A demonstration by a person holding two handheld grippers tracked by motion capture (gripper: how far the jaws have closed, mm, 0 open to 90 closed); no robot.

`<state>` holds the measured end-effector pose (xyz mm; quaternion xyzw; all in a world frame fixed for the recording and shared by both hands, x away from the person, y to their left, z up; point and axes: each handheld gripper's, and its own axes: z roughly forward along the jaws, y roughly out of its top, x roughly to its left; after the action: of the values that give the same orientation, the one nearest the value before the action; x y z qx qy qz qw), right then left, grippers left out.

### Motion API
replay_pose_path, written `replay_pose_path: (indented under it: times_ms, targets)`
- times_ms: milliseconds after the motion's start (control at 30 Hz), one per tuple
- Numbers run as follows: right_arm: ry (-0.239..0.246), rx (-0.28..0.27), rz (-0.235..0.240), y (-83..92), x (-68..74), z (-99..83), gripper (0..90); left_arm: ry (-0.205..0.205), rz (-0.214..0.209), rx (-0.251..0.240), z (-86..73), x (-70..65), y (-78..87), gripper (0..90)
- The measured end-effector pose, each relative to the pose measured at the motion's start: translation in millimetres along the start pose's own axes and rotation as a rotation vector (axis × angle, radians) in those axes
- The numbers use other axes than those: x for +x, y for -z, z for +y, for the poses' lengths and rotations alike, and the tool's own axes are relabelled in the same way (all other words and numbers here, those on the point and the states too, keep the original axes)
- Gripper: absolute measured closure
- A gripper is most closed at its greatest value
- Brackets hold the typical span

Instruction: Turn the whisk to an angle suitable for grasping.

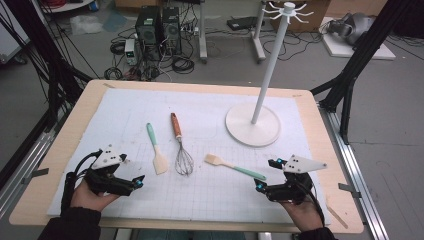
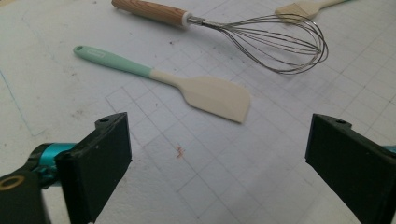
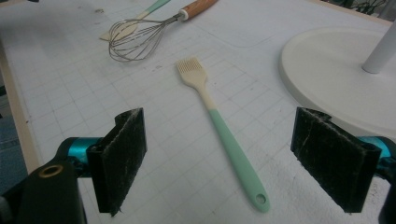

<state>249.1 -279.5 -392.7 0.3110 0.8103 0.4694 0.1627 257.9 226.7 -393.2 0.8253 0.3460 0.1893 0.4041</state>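
Three utensils lie on the white gridded mat point(image 1: 150, 105): a spatula point(image 1: 157, 149) with a mint handle and cream blade, a wire whisk point(image 1: 180, 145) with a wooden handle, and a basting brush point(image 1: 233, 167) with a mint handle. My left gripper point(image 1: 134, 181) rests at the near left, open and empty, facing the spatula point(image 2: 187, 84) and whisk point(image 2: 243, 35). My right gripper point(image 1: 264, 175) sits at the near right, open and empty, with the brush point(image 3: 219, 126) lying ahead between its jaws but untouched.
A white stand point(image 1: 253, 124) with a round base, tall pole and hooked top rises at the back right of the mat; its base point(image 3: 336, 70) lies close ahead of my right gripper. Wooden table edge point(image 1: 330, 150) frames the mat. Cables and computer cases sit on the floor beyond.
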Motion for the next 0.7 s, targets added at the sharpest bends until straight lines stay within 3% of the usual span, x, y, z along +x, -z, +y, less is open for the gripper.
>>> replay_pose_path:
  times_ms: [200,300,600,700]
  targets:
    - [0.002,-0.006,0.006,1.3,0.6,1.2,27.1,0.003,-0.030,-0.006,1.2,0.5,0.2,18.0]
    - [-0.008,-0.009,0.011,2.2,-0.2,1.5,31.2,0.007,-0.053,-0.010,2.8,2.0,0.6,27.6]
    - [-0.021,-0.018,0.009,4.2,-0.9,1.8,31.4,0.021,-0.064,-0.014,6.4,4.5,-0.5,36.7]
    - [-0.026,-0.025,-0.002,5.4,-1.9,2.1,30.3,0.024,-0.085,-0.011,7.4,5.8,-0.7,47.2]
